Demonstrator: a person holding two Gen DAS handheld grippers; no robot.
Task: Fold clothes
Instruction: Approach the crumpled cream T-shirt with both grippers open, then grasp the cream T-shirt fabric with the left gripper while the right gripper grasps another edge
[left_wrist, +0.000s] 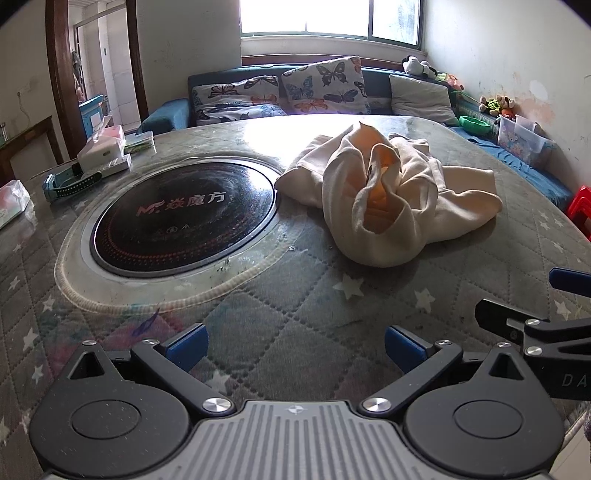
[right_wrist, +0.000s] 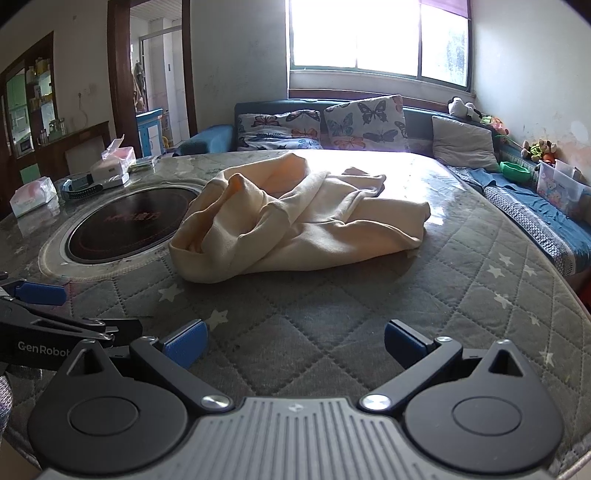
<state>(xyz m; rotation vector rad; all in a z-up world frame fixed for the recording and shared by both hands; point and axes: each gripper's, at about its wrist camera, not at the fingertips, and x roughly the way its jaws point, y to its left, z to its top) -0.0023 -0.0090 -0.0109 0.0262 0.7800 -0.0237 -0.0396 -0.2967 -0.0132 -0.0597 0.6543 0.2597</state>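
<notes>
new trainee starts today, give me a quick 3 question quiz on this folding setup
1. True or false: the cream garment lies neatly folded.
2. The left gripper is: A) open and holding nothing, B) shut on the garment, C) out of view.
3. What round black thing is set into the table beside the garment?

Key: 1 false, it lies in a crumpled heap. 2 A; the right gripper is open too. 3 the induction cooktop.

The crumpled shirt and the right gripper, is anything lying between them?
No. In the right wrist view, only bare quilted table cover with white stars lies between the right gripper and the cream shirt. The left gripper is off to the side.
</notes>
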